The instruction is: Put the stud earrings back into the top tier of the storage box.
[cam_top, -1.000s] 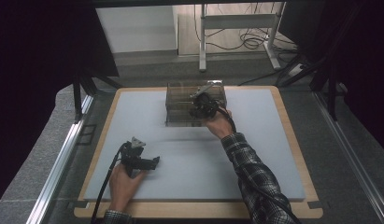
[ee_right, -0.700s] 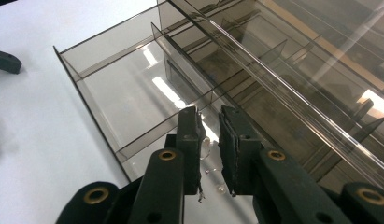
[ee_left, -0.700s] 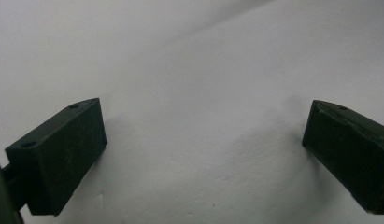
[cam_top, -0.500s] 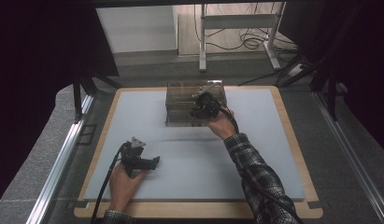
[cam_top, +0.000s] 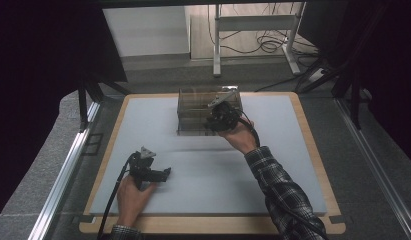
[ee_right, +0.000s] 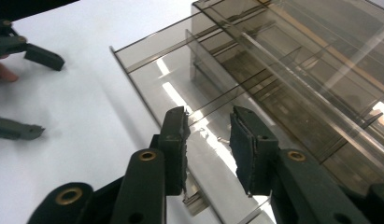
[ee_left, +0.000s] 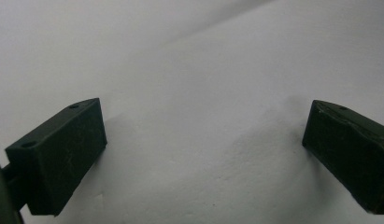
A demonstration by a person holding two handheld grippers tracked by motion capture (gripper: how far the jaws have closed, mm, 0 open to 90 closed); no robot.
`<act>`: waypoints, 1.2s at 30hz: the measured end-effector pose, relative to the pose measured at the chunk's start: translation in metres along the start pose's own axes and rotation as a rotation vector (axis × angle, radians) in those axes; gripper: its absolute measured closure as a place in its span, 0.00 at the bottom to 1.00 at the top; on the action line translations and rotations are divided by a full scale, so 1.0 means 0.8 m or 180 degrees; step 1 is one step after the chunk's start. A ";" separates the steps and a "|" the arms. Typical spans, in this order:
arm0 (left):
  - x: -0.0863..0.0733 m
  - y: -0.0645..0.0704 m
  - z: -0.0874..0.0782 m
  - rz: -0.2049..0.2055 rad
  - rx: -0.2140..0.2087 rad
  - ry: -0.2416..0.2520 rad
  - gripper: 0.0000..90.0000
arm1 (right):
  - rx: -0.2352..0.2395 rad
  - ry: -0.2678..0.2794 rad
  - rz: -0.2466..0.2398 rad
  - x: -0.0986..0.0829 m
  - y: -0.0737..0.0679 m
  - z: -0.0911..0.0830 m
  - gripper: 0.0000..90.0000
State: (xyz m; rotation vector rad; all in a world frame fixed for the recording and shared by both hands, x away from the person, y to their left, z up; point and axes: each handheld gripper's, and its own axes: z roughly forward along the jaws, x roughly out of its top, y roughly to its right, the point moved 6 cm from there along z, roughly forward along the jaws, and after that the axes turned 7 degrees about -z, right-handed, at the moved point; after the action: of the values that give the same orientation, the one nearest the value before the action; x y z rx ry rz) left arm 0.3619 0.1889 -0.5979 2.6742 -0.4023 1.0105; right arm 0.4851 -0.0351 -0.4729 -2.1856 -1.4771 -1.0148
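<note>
One smoky clear organizer (cam_top: 195, 111) is seen on the tabletop (cam_top: 293, 150). Over it the right gripper (ee_right: 208, 137) is held, fingers parted; the left gripper (cam_top: 165, 175), well apart, is spread.

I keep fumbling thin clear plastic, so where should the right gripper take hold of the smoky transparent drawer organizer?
Probably on a thin upright divider wall, coming down from above. The smoky transparent drawer organizer lies flat on the white mat, its open compartments facing up, so the wall edges stand free. The right gripper hangs over one such wall, jaws apart either side.
</note>
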 end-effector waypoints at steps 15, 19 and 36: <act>0.000 -0.001 0.000 0.0020 0.0005 -0.0011 0.00 | 0.0130 0.0035 -0.0088 -0.027 -0.039 -0.019 0.51; 0.000 0.000 0.000 0.0006 0.0005 0.0002 0.00 | 0.0147 -0.0018 -0.0131 -0.045 -0.054 -0.024 0.39; 0.000 0.000 0.000 0.0007 0.0006 -0.0008 0.00 | 0.0102 -0.0196 0.0020 -0.154 -0.090 -0.015 0.06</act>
State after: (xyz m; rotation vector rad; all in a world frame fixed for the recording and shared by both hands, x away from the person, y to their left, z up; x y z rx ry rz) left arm 0.3618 0.1891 -0.5978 2.6775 -0.4051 1.0087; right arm 0.3894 -0.0962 -0.5601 -2.2160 -1.5016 -0.9231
